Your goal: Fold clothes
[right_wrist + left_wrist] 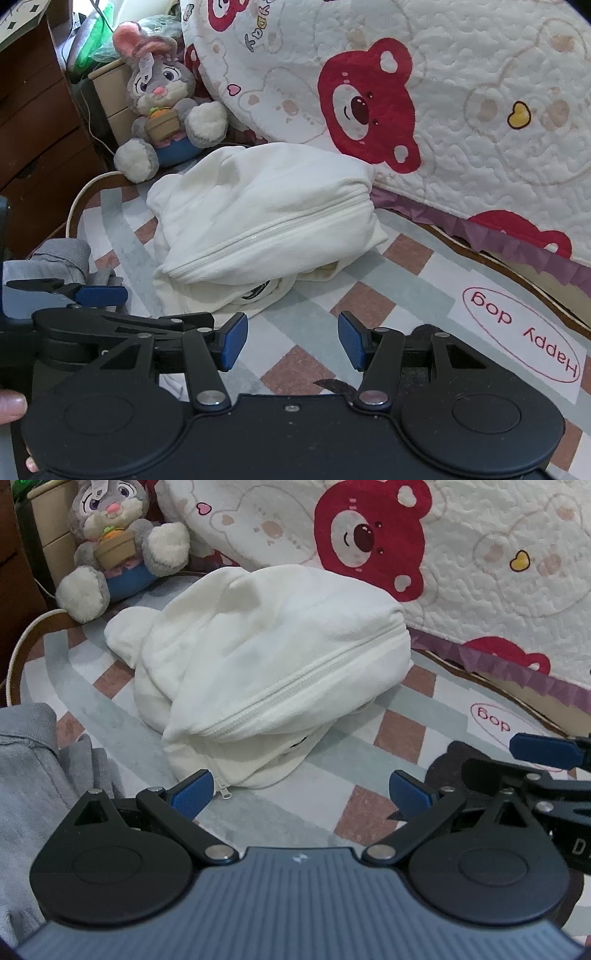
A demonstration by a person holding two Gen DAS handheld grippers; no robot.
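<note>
Your left gripper (301, 790) and right gripper (292, 341) hover released, grasping nothing. The jacket (258, 664) lies bundled on the rug (369, 753): either compactly folded or awaiting folding.

Grey plush rabbit (162, 110) sits far left, holding a small pot w/ a carrot, its back against a beige drawer unit (107, 96). Cream quilt (480, 74) w/ red bear faces hangs at far right, purple frill along its edge. Checked rug (310, 325), brown & pale green squares, covers the floor; a label "Happy dog" (521, 334) at right. Dark wood furniture (33, 122) at left.
</note>
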